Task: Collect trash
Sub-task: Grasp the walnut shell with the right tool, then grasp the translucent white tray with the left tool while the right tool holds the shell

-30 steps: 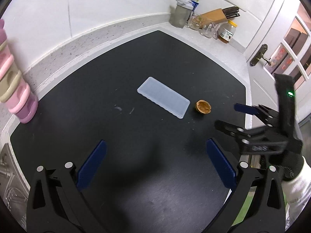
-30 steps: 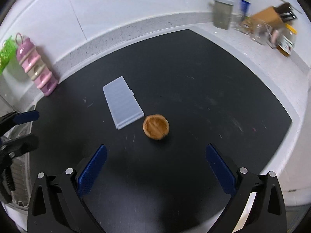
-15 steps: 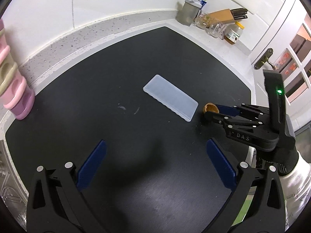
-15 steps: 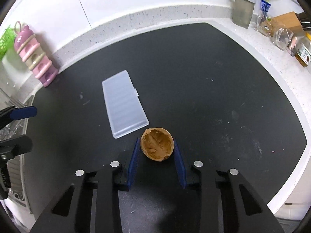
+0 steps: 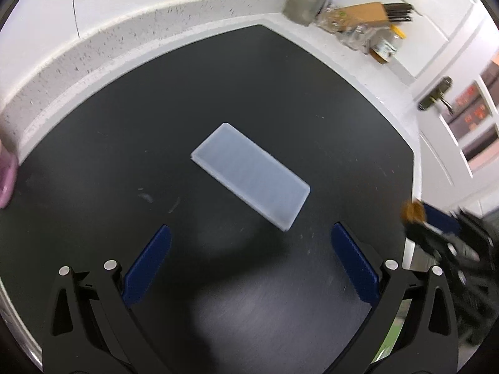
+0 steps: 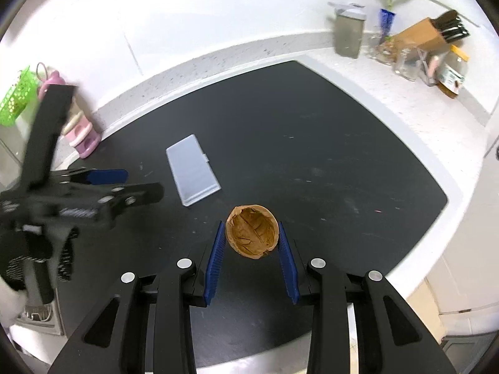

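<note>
Here the right tool [image 6: 252,251] pinches a rounded walnut shell [image 6: 252,235] by its sides, so it may slip out, while the left tool [image 5: 251,261] gapes empty.

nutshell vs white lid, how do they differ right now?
The nutshell is brown, rounded and hollow; the lid is white, flat and rectangular. The nutshell is clamped in the right gripper; the lid lies loose on the black mat, ungripped, ahead of the open left gripper. The nutshell is much the smaller. Both are over the mat.
</note>
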A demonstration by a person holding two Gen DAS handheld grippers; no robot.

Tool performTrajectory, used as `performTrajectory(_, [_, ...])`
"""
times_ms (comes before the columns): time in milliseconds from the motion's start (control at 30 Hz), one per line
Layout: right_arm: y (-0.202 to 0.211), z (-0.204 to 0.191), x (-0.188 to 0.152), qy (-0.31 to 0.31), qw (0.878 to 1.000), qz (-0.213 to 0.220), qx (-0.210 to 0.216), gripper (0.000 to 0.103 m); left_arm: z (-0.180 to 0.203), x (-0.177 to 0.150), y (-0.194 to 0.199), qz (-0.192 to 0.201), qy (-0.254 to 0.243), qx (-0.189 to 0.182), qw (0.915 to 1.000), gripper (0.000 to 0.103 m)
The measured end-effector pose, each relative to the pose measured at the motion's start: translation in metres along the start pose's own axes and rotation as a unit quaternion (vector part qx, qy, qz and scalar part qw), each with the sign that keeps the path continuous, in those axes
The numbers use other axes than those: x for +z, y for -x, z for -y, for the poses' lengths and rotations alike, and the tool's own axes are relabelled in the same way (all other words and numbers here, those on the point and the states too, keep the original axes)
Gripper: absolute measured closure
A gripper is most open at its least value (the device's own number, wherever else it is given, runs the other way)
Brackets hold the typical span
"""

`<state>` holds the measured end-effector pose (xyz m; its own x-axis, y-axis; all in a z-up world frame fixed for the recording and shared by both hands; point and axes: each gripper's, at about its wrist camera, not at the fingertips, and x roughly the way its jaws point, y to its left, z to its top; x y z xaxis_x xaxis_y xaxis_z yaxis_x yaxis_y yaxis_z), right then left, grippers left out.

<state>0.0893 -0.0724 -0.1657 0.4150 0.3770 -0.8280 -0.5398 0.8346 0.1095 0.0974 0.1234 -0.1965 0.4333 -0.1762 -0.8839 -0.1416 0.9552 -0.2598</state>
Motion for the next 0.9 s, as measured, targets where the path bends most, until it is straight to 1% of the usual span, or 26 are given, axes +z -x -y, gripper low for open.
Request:
performTrajectory(67, [0.006, 0.007, -0.002, -0.005, 1.000, 0.005, -0.005, 0.069, 0.005, 0.004, -0.009, -0.004, 0.011, 0.008, 0.9999, 0.003])
performTrajectory(267, [0.017, 0.023, -0.008, -0.008, 1.000, 0.013, -0.008, 0.069, 0.016, 0.016, -0.036, -0.009, 0.053, 0.058, 0.9969, 0.003])
performTrajectory(367, [0.020, 0.029, -0.009, -0.008, 1.000, 0.015, -0.006, 0.069, 0.021, 0.019, -0.044, -0.003, 0.070, 0.091, 0.9935, 0.003])
performTrajectory(467, [0.021, 0.034, -0.010, -0.005, 1.000, 0.015, -0.003, 0.069, 0.027, 0.023, -0.048, 0.006, 0.081, 0.113, 0.9902, 0.003])
performTrajectory(567, [0.023, 0.038, -0.010, -0.002, 1.000, 0.015, 0.000, 0.069, 0.032, 0.026, -0.054, 0.006, 0.070, 0.142, 0.9874, 0.003])
performTrajectory(700, [0.024, 0.043, -0.008, -0.003, 1.000, 0.020, 0.006, 0.069, 0.029, 0.025, -0.055, 0.003, 0.047, 0.157, 0.9865, 0.004])
performTrajectory(733, [0.025, 0.044, -0.008, -0.003, 1.000, 0.021, 0.007, 0.069, 0.028, 0.025, -0.055, 0.003, 0.042, 0.160, 0.9862, 0.007])
performTrajectory(767, [0.025, 0.044, -0.007, -0.003, 1.000, 0.022, 0.008, 0.069, 0.027, 0.024, -0.053, 0.004, 0.034, 0.168, 0.9852, 0.014])
performTrajectory(800, [0.025, 0.045, -0.007, -0.004, 1.000, 0.023, 0.010, 0.069, 0.024, 0.023, -0.051, 0.006, 0.030, 0.168, 0.9853, 0.016])
performTrajectory(867, [0.025, 0.045, -0.006, -0.004, 1.000, 0.024, 0.013, 0.069, 0.020, 0.023, -0.046, 0.008, 0.028, 0.170, 0.9851, 0.034])
performTrajectory(900, [0.024, 0.044, -0.006, -0.003, 1.000, 0.025, 0.015, 0.069, 0.017, 0.024, -0.043, 0.009, 0.028, 0.171, 0.9848, 0.042])
